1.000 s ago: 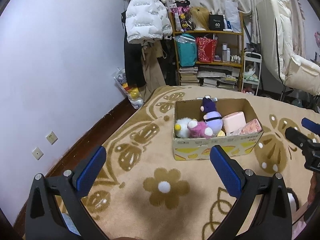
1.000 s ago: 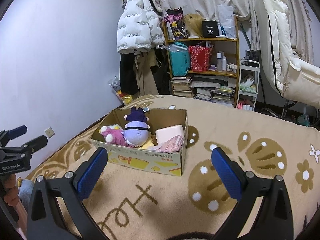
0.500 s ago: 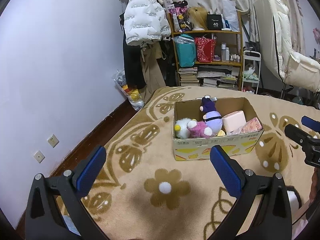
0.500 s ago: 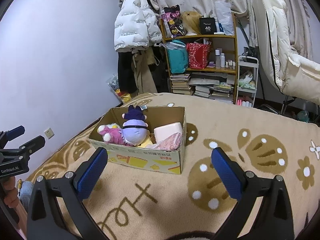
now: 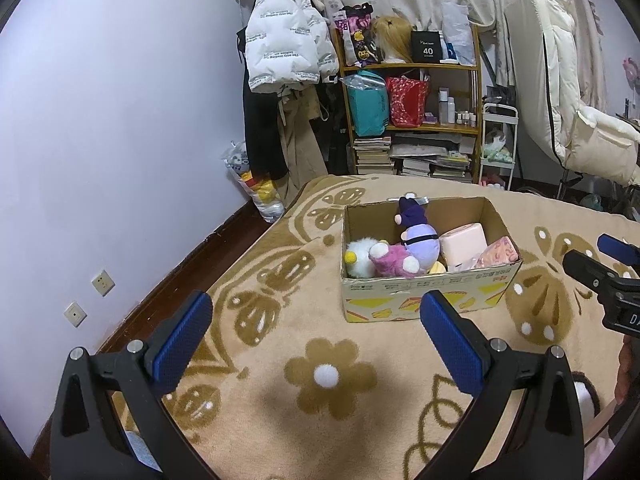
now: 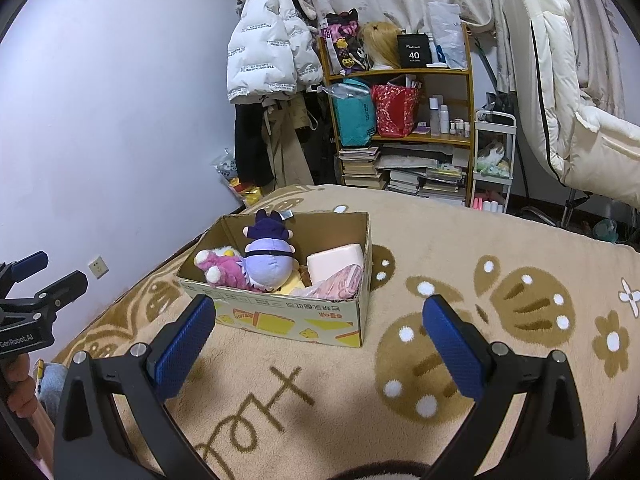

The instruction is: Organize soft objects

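A cardboard box (image 5: pixel 430 300) stands on the beige patterned blanket. It holds a purple plush (image 5: pixel 416 236), a pink plush (image 5: pixel 390 258), a white plush (image 5: pixel 358 256), a pale pink block (image 5: pixel 464 242) and a pink patterned soft item (image 5: pixel 498 252). The box (image 6: pixel 288 316) and purple plush (image 6: pixel 268 258) also show in the right wrist view. My left gripper (image 5: pixel 316 336) is open and empty, in front of the box. My right gripper (image 6: pixel 320 336) is open and empty, in front of the box and to its right.
The blanket (image 5: pixel 280 360) covers a raised surface whose left edge drops to a wooden floor by the wall (image 5: pixel 120 120). A cluttered shelf (image 5: pixel 412 120), hanging coats (image 5: pixel 280 52) and a white padded chair (image 5: pixel 568 92) stand behind.
Both cameras have shifted slightly, so the box sits a little lower and nearer in view. Nothing in the box has moved and both grippers stay open.
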